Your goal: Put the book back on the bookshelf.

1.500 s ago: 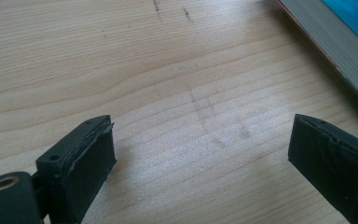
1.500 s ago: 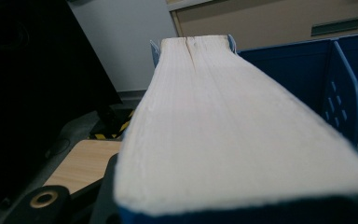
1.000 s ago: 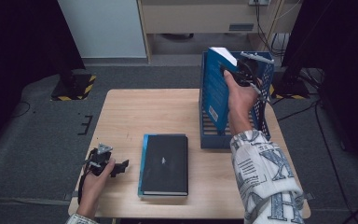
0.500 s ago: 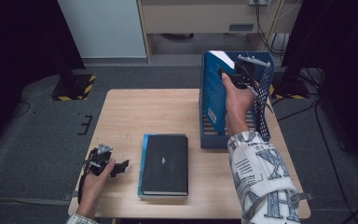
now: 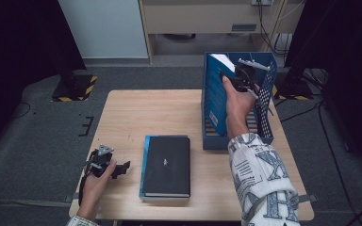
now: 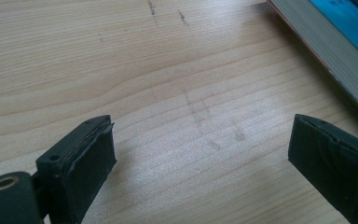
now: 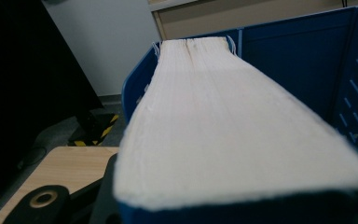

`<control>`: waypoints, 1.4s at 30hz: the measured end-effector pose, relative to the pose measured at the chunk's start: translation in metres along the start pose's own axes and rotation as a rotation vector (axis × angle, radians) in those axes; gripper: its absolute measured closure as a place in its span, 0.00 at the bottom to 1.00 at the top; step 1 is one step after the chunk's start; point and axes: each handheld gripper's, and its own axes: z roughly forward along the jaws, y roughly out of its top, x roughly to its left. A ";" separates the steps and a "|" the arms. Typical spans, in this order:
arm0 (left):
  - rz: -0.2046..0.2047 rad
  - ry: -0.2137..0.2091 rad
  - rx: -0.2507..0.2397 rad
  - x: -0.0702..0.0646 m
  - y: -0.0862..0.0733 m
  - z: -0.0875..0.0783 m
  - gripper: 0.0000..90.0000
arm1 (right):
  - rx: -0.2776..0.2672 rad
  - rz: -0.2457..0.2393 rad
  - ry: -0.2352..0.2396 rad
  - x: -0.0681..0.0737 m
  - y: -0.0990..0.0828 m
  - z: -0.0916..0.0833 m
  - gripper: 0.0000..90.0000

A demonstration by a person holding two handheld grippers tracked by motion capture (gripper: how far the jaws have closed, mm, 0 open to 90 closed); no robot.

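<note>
Light wooden table (image 5: 136, 113), faint scuffs on top. Black book (image 5: 166, 165) flat near front edge. Blue rack (image 5: 264, 123) just right of book and further back. Left gripper (image 5: 104, 165) resting on tabletop left of book.

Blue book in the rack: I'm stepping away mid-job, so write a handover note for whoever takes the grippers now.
Right gripper: shut on the blue book, held upright inside the blue rack.
Left gripper: open, holding nothing, low over the table beside the black book.
Done: blue book is in the rack, not yet let go.
Left: release it, then likely rack the black book.
</note>
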 end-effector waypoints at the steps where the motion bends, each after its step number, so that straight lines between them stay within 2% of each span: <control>1: 0.000 -0.001 0.000 0.000 0.000 0.000 0.07 | -0.001 0.003 0.000 0.000 -0.001 0.001 0.67; 8: -0.004 -0.003 0.000 0.000 0.000 0.000 0.07 | 0.011 -0.009 -0.002 0.000 -0.008 0.005 0.67; 26: 0.001 -0.002 0.004 -0.001 0.000 0.001 0.07 | 0.026 0.007 -0.015 -0.005 -0.023 0.015 0.67; 42: 0.006 -0.002 0.004 -0.001 0.001 0.001 0.07 | 0.018 0.016 -0.031 -0.006 -0.024 0.020 0.67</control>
